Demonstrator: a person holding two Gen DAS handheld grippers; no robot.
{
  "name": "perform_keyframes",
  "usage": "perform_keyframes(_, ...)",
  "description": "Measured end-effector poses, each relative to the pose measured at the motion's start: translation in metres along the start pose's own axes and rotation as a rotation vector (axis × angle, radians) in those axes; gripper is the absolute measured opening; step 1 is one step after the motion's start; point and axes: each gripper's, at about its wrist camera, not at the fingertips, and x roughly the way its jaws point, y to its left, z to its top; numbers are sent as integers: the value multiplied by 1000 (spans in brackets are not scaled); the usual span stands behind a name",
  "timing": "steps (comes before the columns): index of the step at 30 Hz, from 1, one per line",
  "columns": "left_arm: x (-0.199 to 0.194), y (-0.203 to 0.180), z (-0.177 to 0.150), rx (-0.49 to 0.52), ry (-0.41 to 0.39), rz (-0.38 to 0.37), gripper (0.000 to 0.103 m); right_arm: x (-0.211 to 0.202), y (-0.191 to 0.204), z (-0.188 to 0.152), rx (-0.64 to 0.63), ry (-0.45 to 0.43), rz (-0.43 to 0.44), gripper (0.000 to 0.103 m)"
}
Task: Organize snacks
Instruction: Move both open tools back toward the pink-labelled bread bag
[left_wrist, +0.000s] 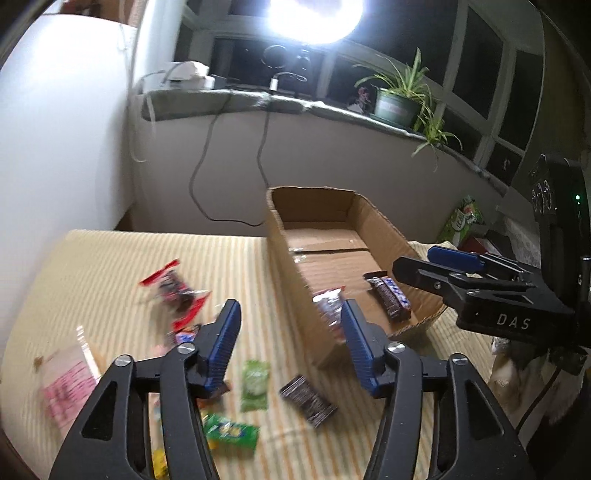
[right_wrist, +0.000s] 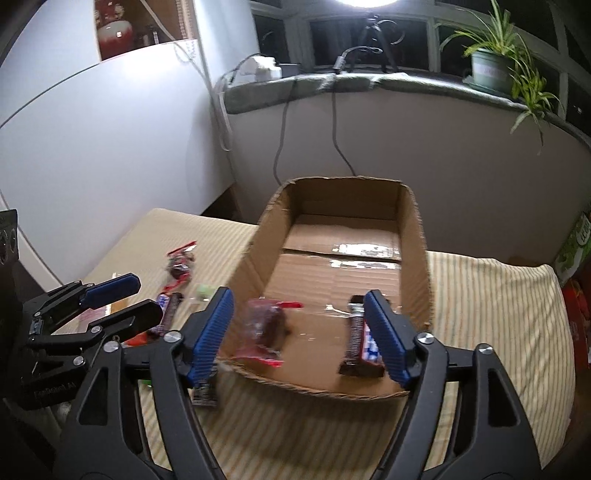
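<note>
Showing both open, empty tools, the left wrist view alone takes in loose snacks under the left tool (left_wrist: 290, 345), a green packet (left_wrist: 254, 384) at 6 o'clock, while the right tool (right_wrist: 301, 338) view shows the cardboard box (right_wrist: 419, 236) holding a chocolate bar (right_wrist: 356, 334) at 3 o'clock, labels blurred.

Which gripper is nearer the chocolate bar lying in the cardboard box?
Right. The right gripper hangs over the box's near end, its right finger overlapping the chocolate bar. The left gripper is outside the cardboard box, over the loose snacks.
</note>
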Motion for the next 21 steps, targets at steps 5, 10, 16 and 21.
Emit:
perform_keyframes(5, -22, 26, -14, -44, -14, 48, 68, 2, 27, -1, -43, 11, 37, 88)
perform_keyframes(10, -45, 57, -30, -102, -22, 112, 73, 8, 55, -2, -86, 24, 80, 90)
perform_keyframes(16, -71, 99, -53, -190, -21, 181, 73, 23, 97, -3, -171, 70, 137, 90)
perform_keyframes(21, -81, 123, -68, -262, -15, 193, 73, 38, 131, -8, -234, 105, 193, 90)
